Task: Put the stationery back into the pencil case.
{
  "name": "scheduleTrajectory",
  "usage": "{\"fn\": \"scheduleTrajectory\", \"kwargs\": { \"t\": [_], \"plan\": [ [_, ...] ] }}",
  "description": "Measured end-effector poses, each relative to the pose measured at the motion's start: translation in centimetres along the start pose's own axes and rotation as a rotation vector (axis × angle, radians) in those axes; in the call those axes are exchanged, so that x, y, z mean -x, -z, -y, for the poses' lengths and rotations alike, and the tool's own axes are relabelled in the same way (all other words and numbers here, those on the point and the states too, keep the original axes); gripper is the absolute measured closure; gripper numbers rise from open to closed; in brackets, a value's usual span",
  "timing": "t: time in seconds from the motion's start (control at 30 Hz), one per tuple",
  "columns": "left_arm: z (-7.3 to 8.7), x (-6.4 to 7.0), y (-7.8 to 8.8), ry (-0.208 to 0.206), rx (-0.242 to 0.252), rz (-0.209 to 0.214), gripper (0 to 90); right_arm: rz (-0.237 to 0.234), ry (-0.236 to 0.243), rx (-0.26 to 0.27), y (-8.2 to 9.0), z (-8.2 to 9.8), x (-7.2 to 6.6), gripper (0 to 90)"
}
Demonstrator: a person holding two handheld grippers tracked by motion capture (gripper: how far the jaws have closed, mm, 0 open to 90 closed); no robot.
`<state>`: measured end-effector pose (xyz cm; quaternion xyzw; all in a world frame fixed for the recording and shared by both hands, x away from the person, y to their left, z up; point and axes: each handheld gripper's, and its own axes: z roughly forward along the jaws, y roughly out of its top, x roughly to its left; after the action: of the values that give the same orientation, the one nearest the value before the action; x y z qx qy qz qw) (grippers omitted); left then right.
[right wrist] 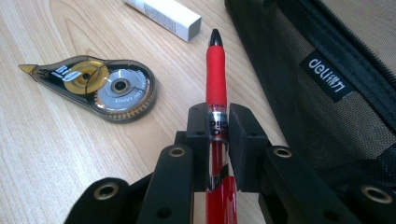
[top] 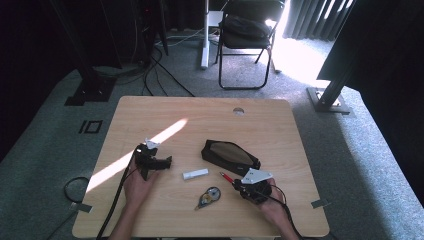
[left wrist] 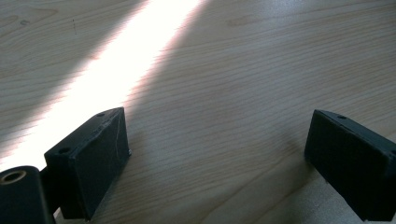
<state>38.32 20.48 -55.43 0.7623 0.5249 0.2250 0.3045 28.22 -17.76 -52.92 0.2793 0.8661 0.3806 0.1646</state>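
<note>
The light wooden table (top: 150, 107) with rounded corners carries four loose things, all gathered in its near right half: one red pen with a black tip (right wrist: 216, 70), one black mesh pencil case (top: 229, 156), one small white rectangular eraser-like stick (top: 195, 174) and one smoky translucent correction-tape dispenser with a yellow reel (top: 208, 197). The far half of the top and its whole left side lie bare, crossed by a single slanting stripe of sunlight, so there is wide free room there. A small round cable hole sits near the far edge.

The right gripper (right wrist: 218, 128) has its two black jaws pressed tight on the barrel of the red pen, just behind the red rubber grip; the pen points away from the hand, its tip low over the wood and just beside the near long edge of the pencil case. In the right gripper view the dispenser lies to the left of the pen, well apart from it, and the white stick lies ahead, near the pen's tip but not touching. The gap between pen and case is narrow.

The left gripper (top: 150, 159) rests on the left of the table near the sunlit stripe, well apart from every object. Its jaws stand wide apart with nothing between them, bare wood showing in the gap.

Beyond the table, one black folding chair (top: 247, 35) stands on the grey carpet, with cables trailing near it
</note>
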Motion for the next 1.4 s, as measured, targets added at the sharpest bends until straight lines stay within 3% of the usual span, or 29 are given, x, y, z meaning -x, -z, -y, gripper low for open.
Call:
{"fn": "scheduleTrajectory", "kwargs": {
  "t": [1.4],
  "plan": [
    [0.0, 0.0, 0.0, 0.0, 0.0, 0.0, 6.5, 0.03, 0.027, 0.066, 2.8, -1.5, 0.0, 79.5]
  ]
}}
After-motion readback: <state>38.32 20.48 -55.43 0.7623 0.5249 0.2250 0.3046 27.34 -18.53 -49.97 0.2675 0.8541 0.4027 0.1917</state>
